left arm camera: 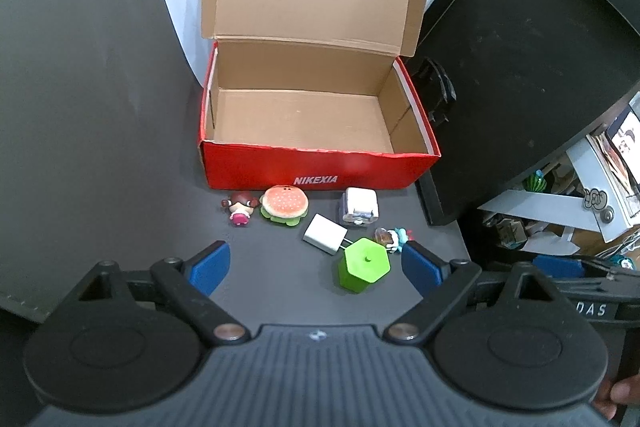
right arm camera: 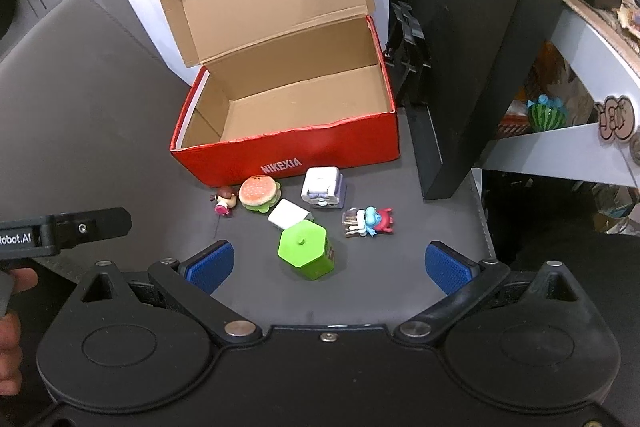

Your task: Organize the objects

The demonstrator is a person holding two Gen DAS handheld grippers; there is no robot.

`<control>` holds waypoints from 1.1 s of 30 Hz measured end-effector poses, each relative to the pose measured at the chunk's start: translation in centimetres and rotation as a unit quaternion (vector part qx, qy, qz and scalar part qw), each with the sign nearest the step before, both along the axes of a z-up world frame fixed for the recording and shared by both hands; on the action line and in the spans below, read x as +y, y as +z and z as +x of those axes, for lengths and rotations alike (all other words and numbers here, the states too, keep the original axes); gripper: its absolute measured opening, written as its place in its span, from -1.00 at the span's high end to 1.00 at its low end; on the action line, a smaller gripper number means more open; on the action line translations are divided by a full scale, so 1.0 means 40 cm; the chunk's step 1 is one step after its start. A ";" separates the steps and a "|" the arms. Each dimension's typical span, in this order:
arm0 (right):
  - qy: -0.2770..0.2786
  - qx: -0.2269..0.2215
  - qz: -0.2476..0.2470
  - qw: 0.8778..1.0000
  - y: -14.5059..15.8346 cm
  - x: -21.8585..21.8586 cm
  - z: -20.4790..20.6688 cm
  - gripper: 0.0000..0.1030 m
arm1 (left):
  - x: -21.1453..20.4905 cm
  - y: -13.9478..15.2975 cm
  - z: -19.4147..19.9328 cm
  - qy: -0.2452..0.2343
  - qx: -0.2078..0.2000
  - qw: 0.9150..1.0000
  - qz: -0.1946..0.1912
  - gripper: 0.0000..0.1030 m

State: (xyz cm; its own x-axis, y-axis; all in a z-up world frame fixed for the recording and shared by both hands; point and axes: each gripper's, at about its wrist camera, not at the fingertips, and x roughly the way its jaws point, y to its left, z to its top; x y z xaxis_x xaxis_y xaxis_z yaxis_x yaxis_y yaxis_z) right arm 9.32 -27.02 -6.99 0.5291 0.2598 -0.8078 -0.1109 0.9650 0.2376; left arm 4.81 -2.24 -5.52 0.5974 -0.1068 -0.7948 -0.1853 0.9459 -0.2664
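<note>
With both your left gripper [left arm camera: 316,269] and right gripper [right arm camera: 330,267] spread wide and empty, nothing is boxed yet: next, close on the green hexagonal container [left arm camera: 364,265] for the red shoebox [left arm camera: 320,169].

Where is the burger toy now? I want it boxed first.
In both views the burger toy lies on the dark table just before the red box, between the small doll and the white charger.

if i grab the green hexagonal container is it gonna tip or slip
The green hexagonal container stands upright, taller than wide, so a nudge near its top could tip it. Its flat sides should give the pads a steady hold, though the plastic looks smooth and may slip. The white charger sits close behind and could get bumped.
</note>
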 end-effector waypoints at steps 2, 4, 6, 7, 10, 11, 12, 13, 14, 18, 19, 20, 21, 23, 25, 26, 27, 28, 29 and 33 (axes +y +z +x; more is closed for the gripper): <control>-0.003 0.002 0.005 1.000 -0.009 -0.001 0.005 -1.00 | 0.000 -0.008 0.012 0.003 0.003 1.000 -0.003 -0.78; -0.005 0.006 0.012 1.000 -0.020 -0.001 0.011 -1.00 | 0.001 -0.016 0.023 0.006 0.007 1.000 -0.006 -0.78; -0.006 0.010 0.018 1.000 -0.029 0.000 0.017 -1.00 | 0.002 -0.025 0.034 0.011 0.011 1.000 -0.007 -0.78; -0.006 0.014 0.019 1.000 -0.036 0.001 0.020 -1.00 | 0.004 -0.030 0.040 0.013 0.014 1.000 -0.009 -0.78; -0.004 0.021 0.019 1.000 -0.055 0.007 0.030 -1.00 | 0.009 -0.049 0.059 0.028 0.023 0.999 -0.018 -0.78; -0.004 0.024 0.021 0.999 -0.062 0.009 0.033 -1.00 | 0.010 -0.056 0.065 0.031 0.026 0.999 -0.021 -0.78; -0.004 0.028 0.024 0.999 -0.069 0.011 0.037 -1.00 | 0.012 -0.063 0.072 0.034 0.029 0.999 -0.024 -0.78; -0.004 0.030 0.027 0.999 -0.076 0.014 0.040 -0.99 | 0.013 -0.071 0.079 0.037 0.032 0.998 -0.027 -0.78; -0.003 0.032 0.028 0.999 -0.082 0.017 0.044 -0.99 | 0.014 -0.077 0.085 0.041 0.034 0.998 -0.031 -0.77; -0.004 0.040 0.032 0.999 -0.109 0.028 0.061 -0.88 | 0.023 -0.102 0.109 0.061 0.043 0.996 -0.045 -0.76; -0.005 0.043 0.035 0.998 -0.116 0.029 0.066 -0.86 | 0.023 -0.107 0.116 0.064 0.046 0.996 -0.048 -0.76; -0.005 0.046 0.038 0.998 -0.123 0.032 0.071 -0.84 | 0.024 -0.112 0.122 0.066 0.048 0.995 -0.050 -0.76; -0.006 0.048 0.040 0.998 -0.129 0.033 0.077 -0.84 | 0.023 -0.118 0.130 0.068 0.051 0.995 -0.053 -0.76; -0.009 0.052 0.048 0.997 -0.140 0.037 0.086 -0.84 | 0.023 -0.127 0.144 0.073 0.055 0.994 -0.057 -0.76; -0.010 0.056 0.056 0.997 -0.153 0.040 0.095 -0.84 | 0.024 -0.141 0.161 0.078 0.060 0.993 -0.061 -0.75; -0.011 0.058 0.056 0.997 -0.160 0.043 0.100 -0.83 | 0.025 -0.148 0.170 0.081 0.063 0.993 -0.066 -0.72; -0.012 0.060 0.056 0.997 -0.166 0.046 0.104 -0.80 | 0.026 -0.154 0.178 0.085 0.066 0.992 -0.069 -0.72; -0.014 0.063 0.057 0.996 -0.172 0.048 0.108 -0.78 | 0.027 -0.160 0.186 0.087 0.069 0.991 -0.073 -0.72; -0.015 0.065 0.059 0.996 -0.177 0.051 0.113 -0.75 | 0.028 -0.167 0.194 0.090 0.071 0.991 -0.075 -0.72; -0.019 0.071 0.061 0.995 -0.199 0.059 0.124 -0.73 | 0.029 -0.191 0.227 0.099 0.080 0.988 -0.084 -0.71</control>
